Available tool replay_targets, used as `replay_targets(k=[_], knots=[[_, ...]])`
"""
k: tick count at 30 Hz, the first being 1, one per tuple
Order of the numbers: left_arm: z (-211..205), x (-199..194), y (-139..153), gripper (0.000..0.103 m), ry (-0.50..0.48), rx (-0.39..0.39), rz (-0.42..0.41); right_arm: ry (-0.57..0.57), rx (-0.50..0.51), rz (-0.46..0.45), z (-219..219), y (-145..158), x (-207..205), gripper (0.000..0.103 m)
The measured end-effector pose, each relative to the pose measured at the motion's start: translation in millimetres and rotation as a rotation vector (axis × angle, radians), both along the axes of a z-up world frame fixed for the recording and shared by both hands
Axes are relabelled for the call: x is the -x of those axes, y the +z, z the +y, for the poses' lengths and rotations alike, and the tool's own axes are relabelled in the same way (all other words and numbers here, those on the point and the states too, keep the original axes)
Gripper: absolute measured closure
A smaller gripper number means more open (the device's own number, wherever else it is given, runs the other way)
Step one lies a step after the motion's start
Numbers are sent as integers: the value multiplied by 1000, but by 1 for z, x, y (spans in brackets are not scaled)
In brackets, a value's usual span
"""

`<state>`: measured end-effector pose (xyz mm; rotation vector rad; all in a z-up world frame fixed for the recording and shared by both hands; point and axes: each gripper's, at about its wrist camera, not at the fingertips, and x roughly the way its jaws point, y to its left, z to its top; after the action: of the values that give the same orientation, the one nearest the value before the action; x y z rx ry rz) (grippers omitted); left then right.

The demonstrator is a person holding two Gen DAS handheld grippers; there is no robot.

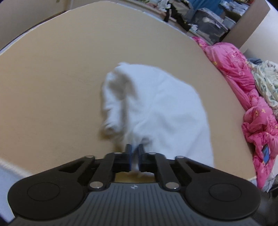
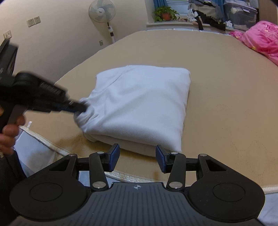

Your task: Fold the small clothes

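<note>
A white fleece garment [image 2: 139, 102] lies folded into a thick square on the tan bed surface [image 2: 225, 113]. My left gripper [image 1: 134, 149] is shut on a bunched corner of the white garment [image 1: 156, 107], with cloth pinched between its blue pads. The right wrist view shows that same left gripper [image 2: 81, 107] coming in from the left, blurred, gripping the garment's near-left corner, a hand [image 2: 8, 132] on its handle. My right gripper [image 2: 137, 156] hovers just in front of the garment's near edge, its jaws open and nothing between the blue pads [image 2: 113, 156].
A pink quilt [image 1: 243, 83] and a floral blanket [image 1: 265, 81] are piled along the bed's right side. Storage bins and clothes [image 2: 239, 15] crowd the windowsill, beside a potted plant [image 2: 165, 13]. A standing fan [image 2: 102, 12] is by the wall. The mattress edge [image 2: 52, 146] runs near me.
</note>
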<state>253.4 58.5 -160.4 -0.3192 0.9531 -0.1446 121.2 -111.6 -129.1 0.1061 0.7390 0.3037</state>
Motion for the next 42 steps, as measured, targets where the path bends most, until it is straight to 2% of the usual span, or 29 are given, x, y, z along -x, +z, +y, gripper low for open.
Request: replay_targets(k=[2, 4, 6, 8, 9, 10, 12, 13, 15, 16, 17, 18, 19, 20, 21, 23, 24, 26, 28, 29, 30, 32, 33, 34, 37, 39, 42], knots=[[16, 9, -15, 103, 36, -63, 57, 5, -4, -13, -2, 5, 2, 55], [30, 15, -26, 103, 76, -83, 95, 11, -6, -23, 3, 6, -3, 55], [40, 21, -23, 98, 101, 4, 73, 12, 7, -42, 7, 8, -7, 55], [36, 23, -8, 74, 91, 79, 12, 6, 19, -58, 11, 12, -13, 55], [29, 22, 1, 48, 83, 86, -24, 8, 26, -61, 12, 14, -16, 55], [23, 22, 9, 27, 79, 82, -50, 12, 34, -61, 13, 15, -18, 55], [5, 17, 23, 15, 76, 67, -107, 24, 56, -58, 16, 17, -21, 55], [-4, 13, 28, 15, 72, 68, -123, 26, 63, -58, 16, 18, -21, 55], [-22, -2, 29, 16, 49, 75, -98, 29, 66, -53, 16, 18, -21, 55], [-28, -6, 29, 19, 46, 58, -76, 27, 65, -49, 15, 17, -20, 55], [-35, -15, 23, 28, 52, 8, -41, 24, 63, -44, 15, 17, -21, 55], [-40, -23, 17, 69, 64, -53, -3, 21, 61, -40, 15, 16, -21, 55], [-43, -31, 7, 82, 80, -116, 60, 20, 60, -37, 15, 16, -22, 55], [-36, -32, -1, 83, 106, -95, 98, 20, 61, -35, 15, 15, -22, 55], [-28, -27, -2, 83, 122, -49, 93, 22, 64, -40, 16, 15, -23, 55], [-22, -16, -2, 85, 88, -59, 86, 33, 70, -60, 17, 14, -21, 55], [-17, -10, -5, 94, 82, -59, 90, 43, 80, -52, 18, 10, -22, 55], [-6, -5, -17, 96, 96, -67, 131, 65, 112, 16, 20, -4, -26, 55], [9, -3, -29, 101, 152, -89, 193, 72, 152, 80, 20, -19, -27, 57], [18, 0, -32, 101, 162, -58, 192, 67, 159, 88, 19, -23, -25, 57], [22, 2, -31, 101, 164, -34, 185, 60, 157, 98, 16, -25, -22, 59], [25, 8, -20, 92, 152, -7, 157, 40, 120, 92, 10, -21, -16, 59], [23, 10, -14, 80, 140, 4, 136, 29, 101, 73, 6, -15, -12, 59], [21, 14, -5, 62, 130, 20, 110, 23, 91, 51, 4, -9, -10, 59], [9, 24, 20, 30, 127, 53, 23, 13, 76, -24, 1, 10, -9, 57], [-3, 20, 30, 15, 94, 64, -12, 7, 76, -34, 3, 16, -15, 56], [-23, 3, 27, 15, 57, 0, 21, -5, 85, 11, 4, 9, -22, 51]])
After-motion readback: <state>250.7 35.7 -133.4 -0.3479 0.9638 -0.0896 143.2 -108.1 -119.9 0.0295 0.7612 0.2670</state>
